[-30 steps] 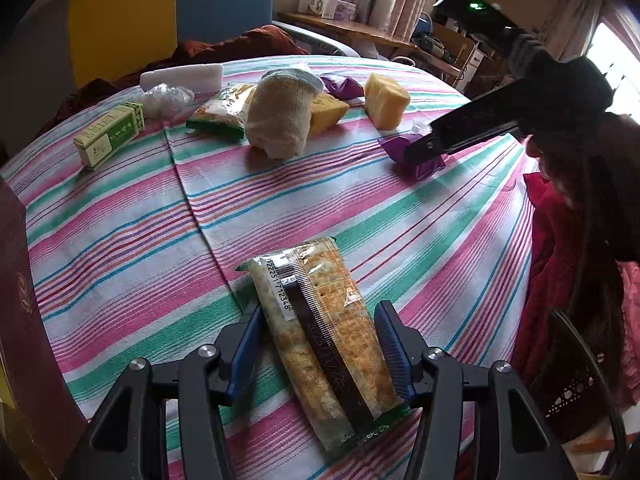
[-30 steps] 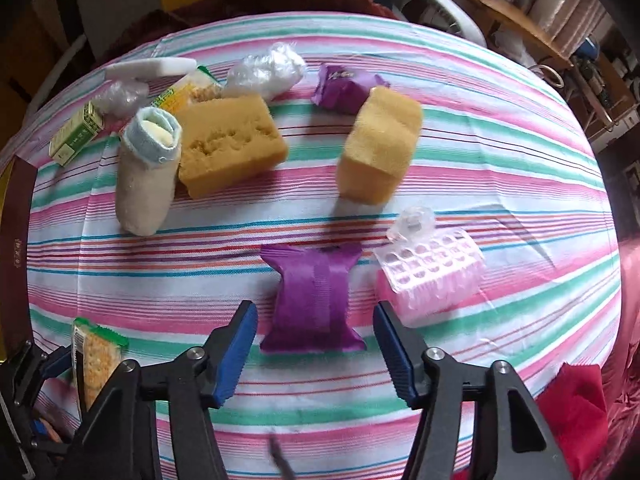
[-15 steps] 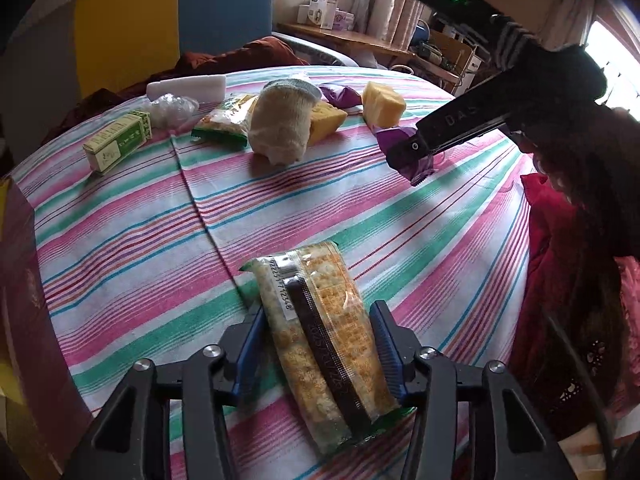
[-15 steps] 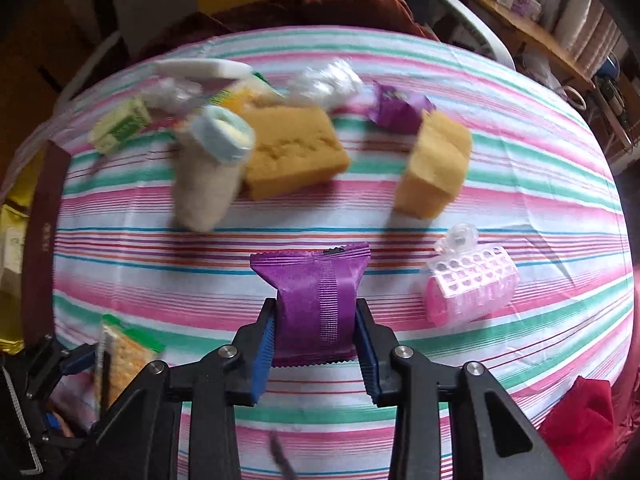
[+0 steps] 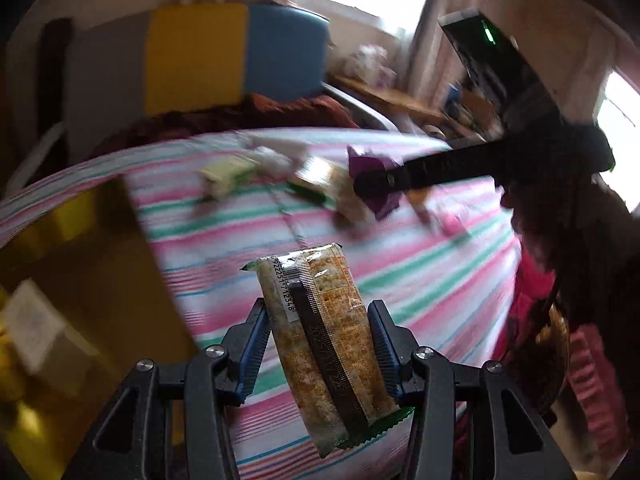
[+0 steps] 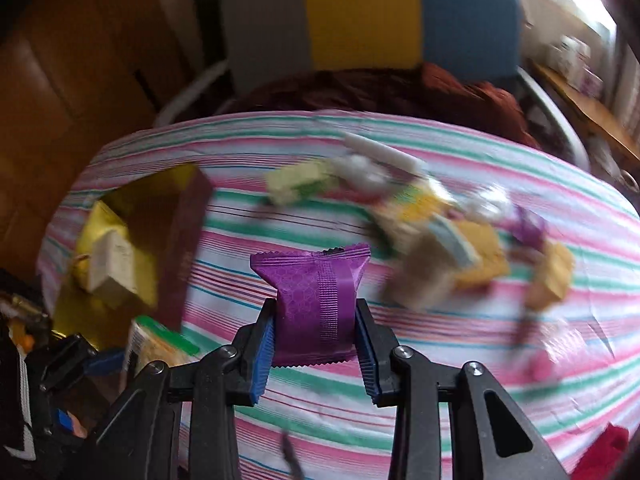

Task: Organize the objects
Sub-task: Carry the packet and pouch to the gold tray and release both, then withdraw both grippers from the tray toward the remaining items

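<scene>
Striped tablecloth (image 6: 400, 400) is motion-blurred. My left gripper (image 5: 318, 346) clamps the cracker pack (image 5: 320, 344), long axis running forward between the jaws. Right gripper (image 6: 316, 338) pinches the purple packet (image 6: 316, 304). Gold box (image 6: 132, 248), probably the destination, sits forward-left of both, nearer the left.

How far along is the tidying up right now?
Done: a white carton already sits in the gold-lined box. In hand: the left gripper clamps the cracker pack, and the right gripper clamps the purple packet. Left: sponges and other blurred items on the striped tablecloth.
</scene>
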Demonstrator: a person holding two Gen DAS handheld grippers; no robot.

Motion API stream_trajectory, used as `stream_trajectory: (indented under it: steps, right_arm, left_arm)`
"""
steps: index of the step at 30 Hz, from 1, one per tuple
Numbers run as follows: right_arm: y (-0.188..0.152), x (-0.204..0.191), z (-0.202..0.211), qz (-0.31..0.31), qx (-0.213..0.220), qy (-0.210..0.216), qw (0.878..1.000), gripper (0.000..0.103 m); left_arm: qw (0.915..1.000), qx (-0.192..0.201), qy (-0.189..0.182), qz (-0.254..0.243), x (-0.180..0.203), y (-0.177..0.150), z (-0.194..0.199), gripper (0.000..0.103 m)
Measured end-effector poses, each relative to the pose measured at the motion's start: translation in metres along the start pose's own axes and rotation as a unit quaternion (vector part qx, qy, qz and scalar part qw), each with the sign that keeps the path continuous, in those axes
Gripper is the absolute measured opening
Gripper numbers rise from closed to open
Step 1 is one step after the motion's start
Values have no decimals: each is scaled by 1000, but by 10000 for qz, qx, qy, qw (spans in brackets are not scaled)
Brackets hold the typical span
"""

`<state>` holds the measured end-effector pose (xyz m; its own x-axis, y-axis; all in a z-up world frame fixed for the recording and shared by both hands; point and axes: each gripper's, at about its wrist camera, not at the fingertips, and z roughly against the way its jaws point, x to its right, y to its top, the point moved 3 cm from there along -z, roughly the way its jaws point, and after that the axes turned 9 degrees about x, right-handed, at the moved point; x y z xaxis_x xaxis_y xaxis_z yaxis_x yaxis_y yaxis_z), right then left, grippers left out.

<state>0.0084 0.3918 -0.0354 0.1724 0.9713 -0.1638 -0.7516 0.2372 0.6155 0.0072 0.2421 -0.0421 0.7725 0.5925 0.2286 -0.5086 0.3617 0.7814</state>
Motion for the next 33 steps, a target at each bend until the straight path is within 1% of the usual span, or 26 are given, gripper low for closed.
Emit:
stream_trajectory:
  steps: [4, 6, 8, 12, 14, 15, 16, 17, 19, 23, 25, 28, 33]
  right_arm:
    - [10, -50, -16, 290, -25, 405, 9988, 36]
    - [16, -78, -25, 427, -37, 610, 9972, 36]
    - [20, -101, -31, 517, -31, 776, 9956, 36]
    - [27, -138, -45, 630, -33, 942, 9936, 36]
    - [29, -151, -51, 666, -11, 940, 9933, 38]
    - [29, -158, -53, 681, 5, 939, 9932, 41]
    - [30, -163, -53, 698, 19, 936, 9932, 48]
    - [29, -169, -56, 704, 19, 937, 9931, 49]
    - [26, -176, -60, 703, -20, 950, 9930, 53]
    - [13, -180, -63, 717, -99, 879, 9935, 54]
    - [6, -180, -61, 709, -96, 833, 9939, 54]
    - [-4, -187, -56, 750, 84, 744, 9944, 54]
    - [-14, -195, -46, 832, 428, 624, 9937, 56]
  left_arm:
    - [9975, 331, 471, 406, -45, 2, 42, 50]
    - [9940, 443, 786, 615, -70, -3, 63, 50]
    - [9886, 530, 1113, 862, -97, -11, 83, 50]
    - [9753, 522, 1728, 1271, -139, -34, 111, 50]
    - [9665, 476, 2038, 1486, -159, -47, 121, 51]
    - [9625, 457, 2157, 1584, -167, -53, 124, 51]
    - [9581, 441, 2279, 1676, -174, -57, 127, 54]
    - [9539, 437, 2380, 1778, -180, -62, 131, 57]
    - [9483, 488, 2464, 1940, -188, -69, 141, 66]
    - [9428, 584, 2665, 1918, -189, -72, 147, 68]
    - [9404, 648, 2728, 1924, -189, -70, 150, 72]
    - [9360, 744, 2898, 1856, -185, -65, 154, 75]
    - [9323, 866, 3149, 1558, -176, -56, 160, 82]
